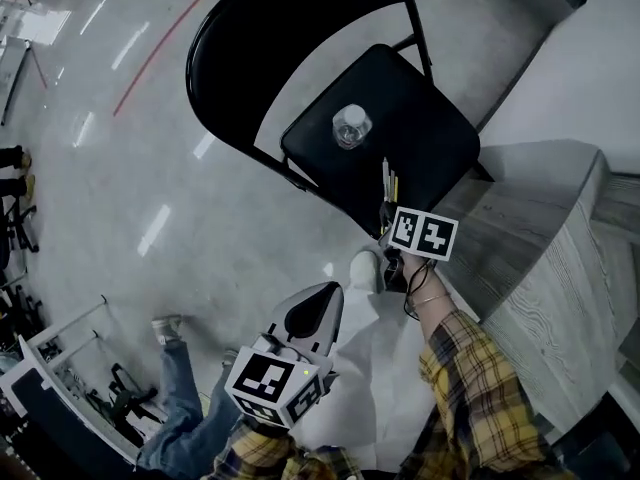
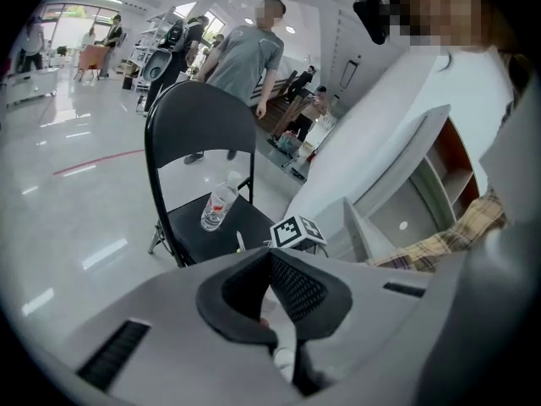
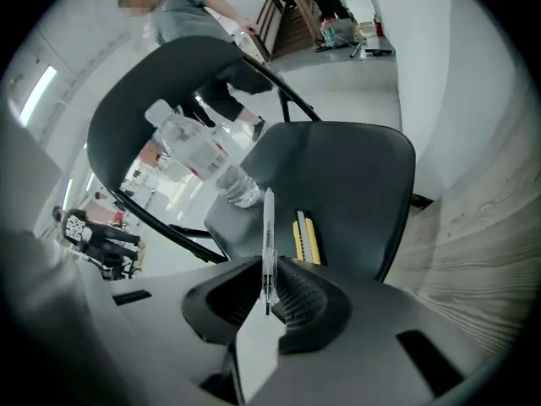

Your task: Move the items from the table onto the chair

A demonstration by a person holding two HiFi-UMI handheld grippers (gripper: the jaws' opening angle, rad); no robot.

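A black folding chair [image 1: 420, 158] stands left of the grey wood-grain table [image 1: 540, 268]. On its seat stands a clear water bottle [image 1: 352, 125], seen too in the left gripper view [image 2: 218, 207] and the right gripper view [image 3: 203, 155]. A yellow utility knife [image 3: 306, 239] lies at the seat's near edge. My right gripper [image 1: 386, 218] is just over that edge, shut on a thin clear pen [image 3: 268, 244] that points at the seat beside the knife. My left gripper [image 1: 322, 293] hangs lower left over the floor; its jaw tips meet [image 2: 270, 256] with nothing between them.
The chair's curved backrest [image 1: 215, 58] rises on the far left side of the seat. The table edge [image 3: 499, 252] runs close by on the right. A person's leg in jeans [image 1: 185, 398] is on the floor at lower left. Several people stand far behind the chair.
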